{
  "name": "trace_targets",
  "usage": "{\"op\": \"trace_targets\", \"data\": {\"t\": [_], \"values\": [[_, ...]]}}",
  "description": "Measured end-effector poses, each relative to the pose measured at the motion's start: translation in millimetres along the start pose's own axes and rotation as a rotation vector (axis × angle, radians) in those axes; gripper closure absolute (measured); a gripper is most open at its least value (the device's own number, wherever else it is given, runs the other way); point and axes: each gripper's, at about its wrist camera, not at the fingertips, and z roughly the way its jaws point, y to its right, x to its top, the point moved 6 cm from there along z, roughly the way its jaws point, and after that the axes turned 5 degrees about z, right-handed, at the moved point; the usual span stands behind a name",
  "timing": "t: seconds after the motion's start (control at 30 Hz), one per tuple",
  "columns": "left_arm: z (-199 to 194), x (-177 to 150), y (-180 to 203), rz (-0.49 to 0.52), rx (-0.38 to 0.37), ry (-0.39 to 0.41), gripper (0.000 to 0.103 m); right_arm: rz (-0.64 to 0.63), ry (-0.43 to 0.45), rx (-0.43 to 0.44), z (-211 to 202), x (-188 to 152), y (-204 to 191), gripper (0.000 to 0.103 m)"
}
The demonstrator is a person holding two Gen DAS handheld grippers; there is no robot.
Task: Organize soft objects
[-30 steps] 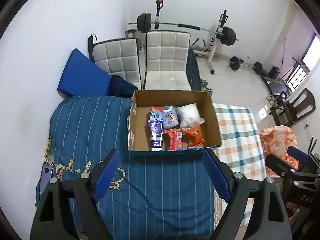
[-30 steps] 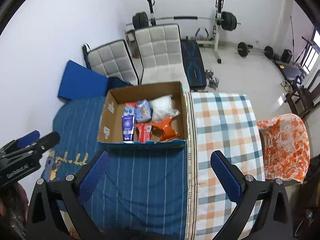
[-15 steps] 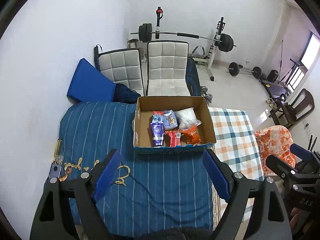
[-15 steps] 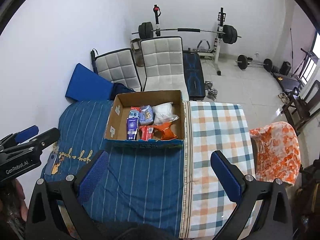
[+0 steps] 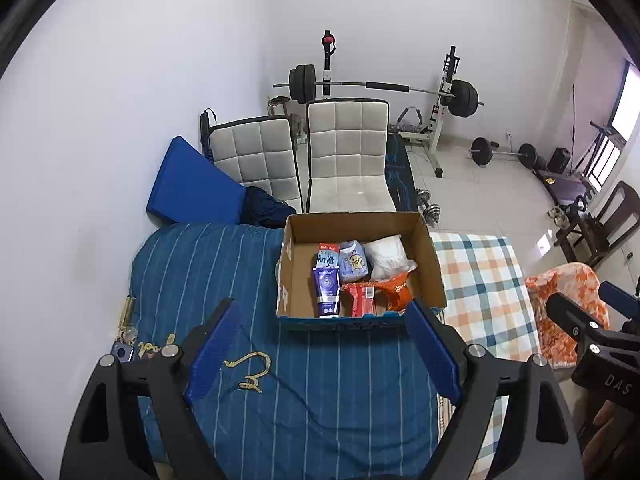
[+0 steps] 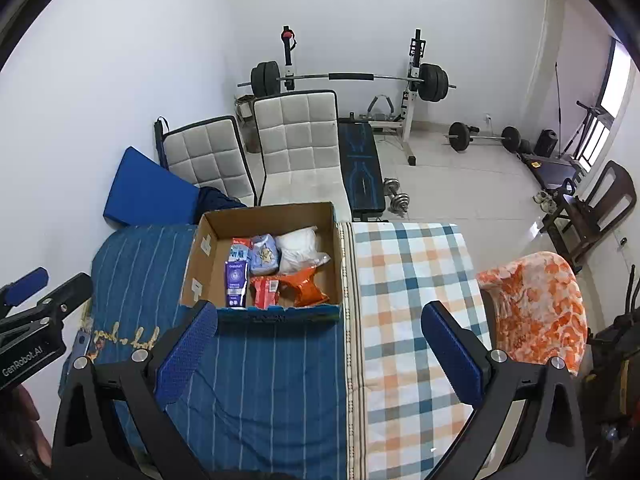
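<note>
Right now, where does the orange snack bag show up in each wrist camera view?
Left wrist: orange snack bag right of centre, in the cardboard box's near right corner.
Right wrist: orange snack bag left of centre, same corner of the cardboard box.
Shared landmark: the white padded chair behind the box.

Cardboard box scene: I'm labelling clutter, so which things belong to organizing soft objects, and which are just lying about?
Job: cardboard box, purple tube, baby-print pack, white bag, orange pouch, red packet.
Lying about: barbell rack, white chairs, dumbbells.
</note>
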Motion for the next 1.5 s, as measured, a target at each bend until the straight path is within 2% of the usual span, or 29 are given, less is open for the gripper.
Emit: {"op": "trace_targets", "data": {"t": [0.17, 0.53, 1.5], "values": [[5, 7, -1, -0.007, 0.004, 0.012, 0.019, -0.007, 0.024, -0.012, 1, 10, -1, 0.0], [13, 6, -2, -0.018, 0.003, -0.004, 0.019, 0.005, 0.019, -0.019, 7, 15, 0, 0.0], [14, -12, 1, -0.029, 0.002, -0.016, 0.019, -0.034, 0.019, -0.001, 8, -2, -6, 0.0]]}}
